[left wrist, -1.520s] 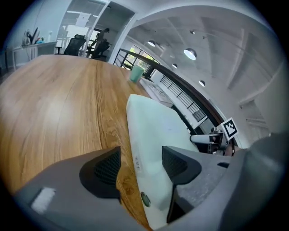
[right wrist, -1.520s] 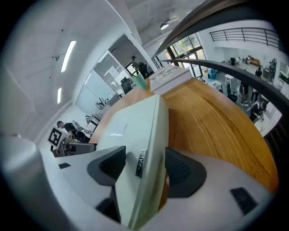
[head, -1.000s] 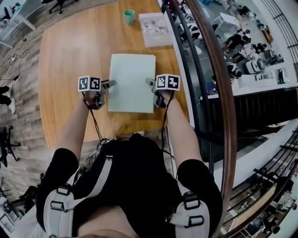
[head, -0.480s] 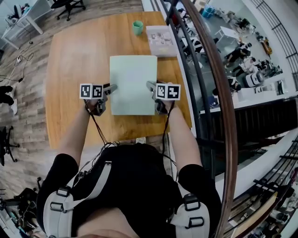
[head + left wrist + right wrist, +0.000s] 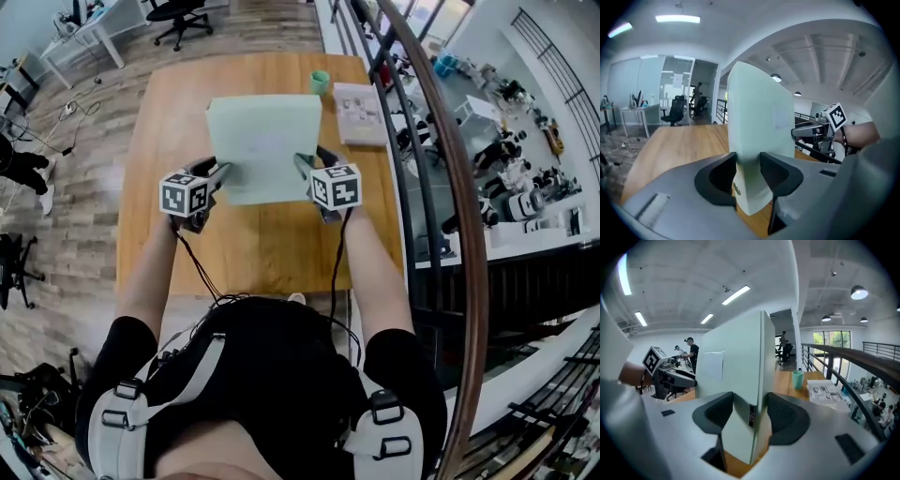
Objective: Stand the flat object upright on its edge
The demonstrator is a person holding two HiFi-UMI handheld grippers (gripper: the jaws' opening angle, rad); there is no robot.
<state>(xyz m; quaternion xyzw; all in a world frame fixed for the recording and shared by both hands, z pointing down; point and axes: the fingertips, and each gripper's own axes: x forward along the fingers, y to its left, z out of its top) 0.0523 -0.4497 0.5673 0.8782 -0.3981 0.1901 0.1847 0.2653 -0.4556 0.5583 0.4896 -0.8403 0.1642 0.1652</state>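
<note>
Up from the table [image 5: 262, 246] comes your pale green flat box [image 5: 265, 141], lying flat a second ago, now reared up between both tools.
Your left tool [image 5: 221, 172] grips its left edge, jaws just squeezed in tighter on it; your right tool [image 5: 304, 166] clamps the right edge. Careful: these are narrow bites, so if one wrist rolls ahead of the other the box could twist loose, and landed off-square on that thin lower edge it would likely topple back flat.
</note>
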